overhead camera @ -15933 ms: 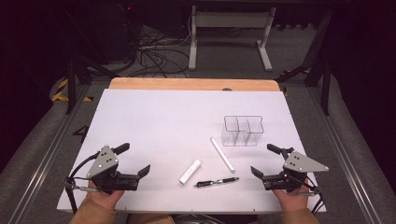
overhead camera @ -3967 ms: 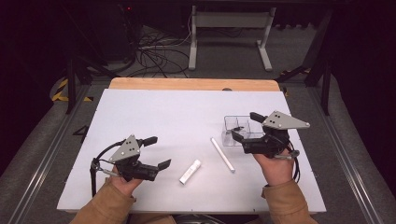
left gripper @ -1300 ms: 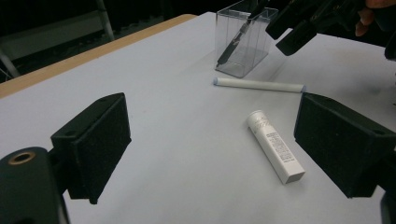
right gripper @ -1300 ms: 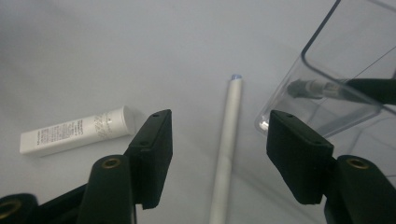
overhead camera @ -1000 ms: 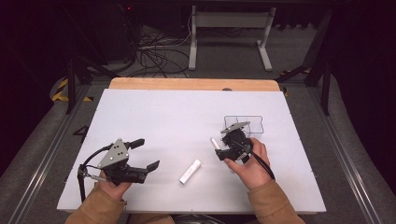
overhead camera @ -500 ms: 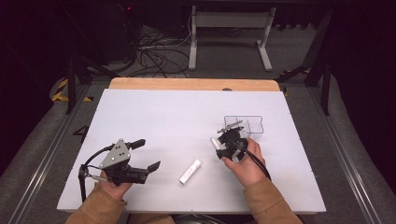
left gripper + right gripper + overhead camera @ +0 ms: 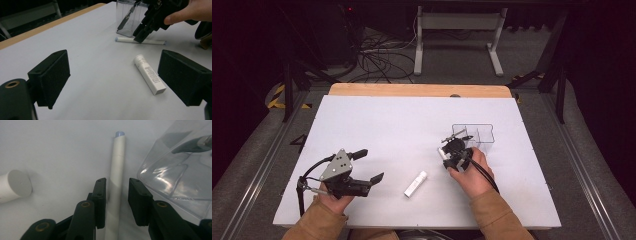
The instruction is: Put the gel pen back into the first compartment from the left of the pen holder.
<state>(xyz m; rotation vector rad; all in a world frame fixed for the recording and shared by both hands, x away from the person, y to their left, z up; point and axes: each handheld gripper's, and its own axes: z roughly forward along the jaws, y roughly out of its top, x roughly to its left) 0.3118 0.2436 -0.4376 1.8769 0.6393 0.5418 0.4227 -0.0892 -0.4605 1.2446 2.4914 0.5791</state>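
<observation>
While the left claw (image 7: pixel 371 169) hovers wide open and empty over the white counter (image 7: pixel 377 120), the right claw (image 7: pixel 116 192), just narrowing, straddles one slim white stick with a blue tip (image 7: pixel 118 167) beside one clear plastic three-compartment box (image 7: pixel 479 134) holding one dark pen (image 7: pixel 127 16); one stubby white tube (image 7: pixel 415 183) lies between the claws.

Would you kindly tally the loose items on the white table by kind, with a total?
Long thin white stick with a bluish tip: 1
Short white cylindrical tube with printed text: 1
Clear plastic compartment organizer: 1
Dark pen standing in the organizer: 1
Total: 4
</observation>
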